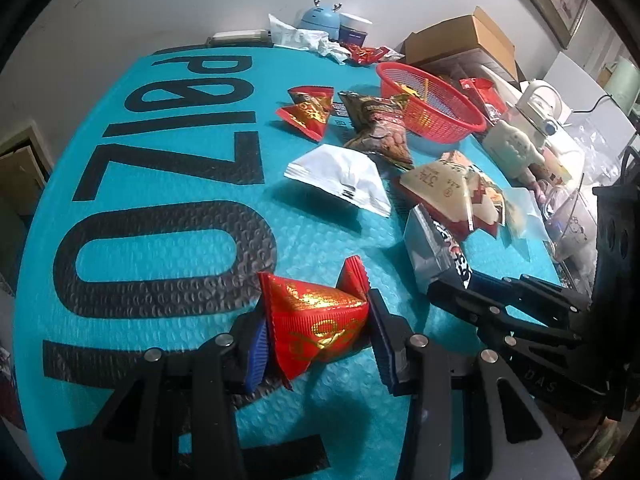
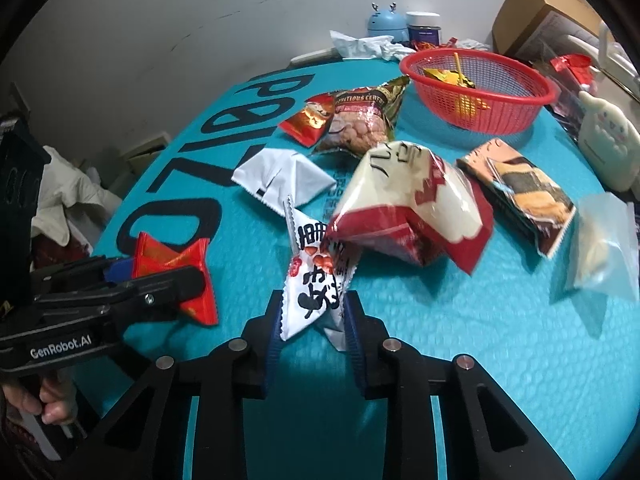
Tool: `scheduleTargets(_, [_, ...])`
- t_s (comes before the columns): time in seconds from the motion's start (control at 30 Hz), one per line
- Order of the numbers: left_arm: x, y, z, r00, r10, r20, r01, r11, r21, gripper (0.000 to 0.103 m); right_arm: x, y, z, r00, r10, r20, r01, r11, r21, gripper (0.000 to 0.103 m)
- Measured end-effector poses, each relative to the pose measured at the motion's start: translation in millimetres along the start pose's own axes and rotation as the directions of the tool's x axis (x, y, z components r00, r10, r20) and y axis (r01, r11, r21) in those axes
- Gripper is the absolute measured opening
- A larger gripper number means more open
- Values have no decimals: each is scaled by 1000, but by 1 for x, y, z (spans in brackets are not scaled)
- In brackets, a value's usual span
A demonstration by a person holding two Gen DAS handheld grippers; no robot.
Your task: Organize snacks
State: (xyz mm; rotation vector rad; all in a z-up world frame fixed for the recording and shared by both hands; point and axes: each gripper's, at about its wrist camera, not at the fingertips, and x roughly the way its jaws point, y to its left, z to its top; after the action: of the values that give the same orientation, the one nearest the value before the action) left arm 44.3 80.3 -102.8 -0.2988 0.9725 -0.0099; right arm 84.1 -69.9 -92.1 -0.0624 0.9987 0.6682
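My left gripper is shut on a red and gold snack packet, held just above the teal mat; it also shows in the right wrist view. My right gripper is shut on a white packet with black and red print; the same packet looks silver in the left wrist view. A red mesh basket with a few wrappers inside stands at the far right of the mat. Loose snacks lie between: a white packet, a peanut bag, a red-and-cream bag.
A striped biscuit pack and a clear bag lie at the right. A cream plush toy, cardboard boxes, a blue gadget and crumpled tissue crowd the far edge. The wall is behind.
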Motion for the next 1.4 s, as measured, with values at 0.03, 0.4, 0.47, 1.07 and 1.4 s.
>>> scheduleTargets(0.03, [-1, -2, -1, 1000, -3, 0, 3, 1000, 4, 43, -2, 0, -2, 1000, 1, 0, -1, 1000, 2, 28])
scheduleTargets(0.4, [-9, -26, -11, 999, -48, -4, 48, 997, 57, 43, -33, -3, -27, 999, 18, 30, -18, 1000, 8, 26])
scheduleTargets(0.47, [-11, -31, -13, 998, -58, -4, 58, 996, 70, 43, -40, -5, -32, 999, 17, 40, -18, 1000, 15, 26])
scheduleTargets(1.07, [-18, -83, -18, 987, -159, -19, 160, 972, 171, 43, -89, -22, -62, 995, -15, 98, 5, 995, 101, 26])
scheduleTargets(1.4, [-29, -109, 0, 977, -211, 18, 201, 953, 225, 43, -113, -33, -54, 988, -27, 154, 10, 994, 110, 26])
